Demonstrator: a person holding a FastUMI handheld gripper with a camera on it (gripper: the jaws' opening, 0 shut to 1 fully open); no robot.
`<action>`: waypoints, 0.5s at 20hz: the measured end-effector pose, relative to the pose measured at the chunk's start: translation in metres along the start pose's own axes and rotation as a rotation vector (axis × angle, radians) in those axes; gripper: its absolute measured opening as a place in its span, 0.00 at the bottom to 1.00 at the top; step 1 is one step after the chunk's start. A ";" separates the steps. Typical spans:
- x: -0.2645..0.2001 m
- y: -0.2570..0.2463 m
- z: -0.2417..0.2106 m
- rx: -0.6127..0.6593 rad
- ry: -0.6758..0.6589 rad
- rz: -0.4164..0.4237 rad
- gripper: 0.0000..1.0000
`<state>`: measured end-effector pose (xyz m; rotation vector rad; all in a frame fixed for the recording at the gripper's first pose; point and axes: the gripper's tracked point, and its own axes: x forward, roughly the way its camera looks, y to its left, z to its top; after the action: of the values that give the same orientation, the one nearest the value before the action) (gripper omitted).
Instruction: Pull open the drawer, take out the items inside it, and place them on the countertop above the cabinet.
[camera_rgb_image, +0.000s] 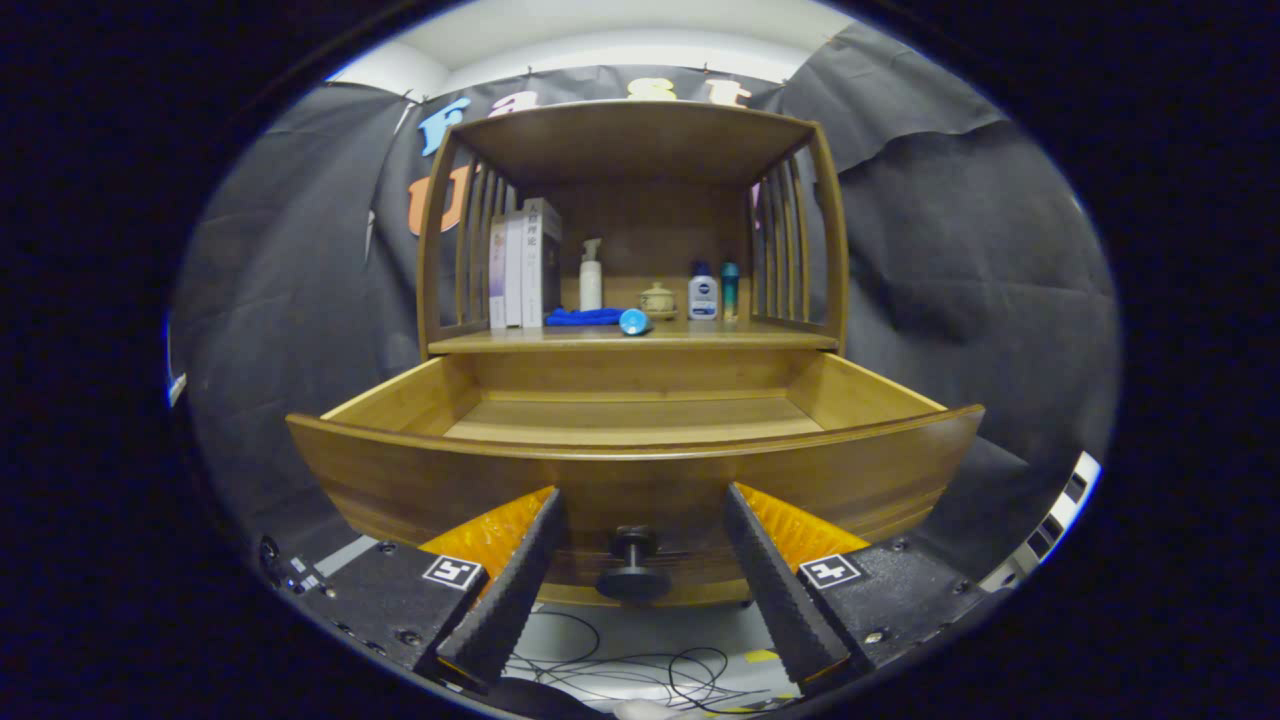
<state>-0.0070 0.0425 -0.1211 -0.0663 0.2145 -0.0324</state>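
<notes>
The drawer (640, 440) stands pulled well out toward the gripper (640, 535), its curved front panel lying crosswise, long axis running left to right, just ahead of the fingers. The fingers are spread wide and hold nothing; the dark knob (634, 565) sits between them, low on the front panel, touched by neither. What the next move turns on is height and depth: the drawer's inside lies above and beyond the fingertips, behind the front panel, so the gripper would likely have to rise over that panel's top edge before reaching in. The part of the drawer floor that shows, toward the far end, is bare wood; the near stretch of the floor is hidden behind the front panel, so I cannot tell whether anything remains there. On the countertop (740, 340) above, farther off, lie a blue cloth (583, 317) and a blue round-ended thing (634, 321) near the front edge, with books (522, 265) at the left, a spray bottle (591, 275), a small jar (657, 299) and two little bottles (715, 291) behind; which of these came from the drawer cannot be judged. Cables (640, 665) trail on the floor below.
</notes>
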 end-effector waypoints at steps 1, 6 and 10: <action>0.001 0.002 0.001 0.005 -0.010 0.001 1.00; 0.003 0.007 0.000 0.009 -0.033 -0.001 0.99; 0.006 0.007 0.001 0.013 -0.050 0.006 0.98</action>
<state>-0.0011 0.0493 -0.1218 -0.0534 0.1643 -0.0262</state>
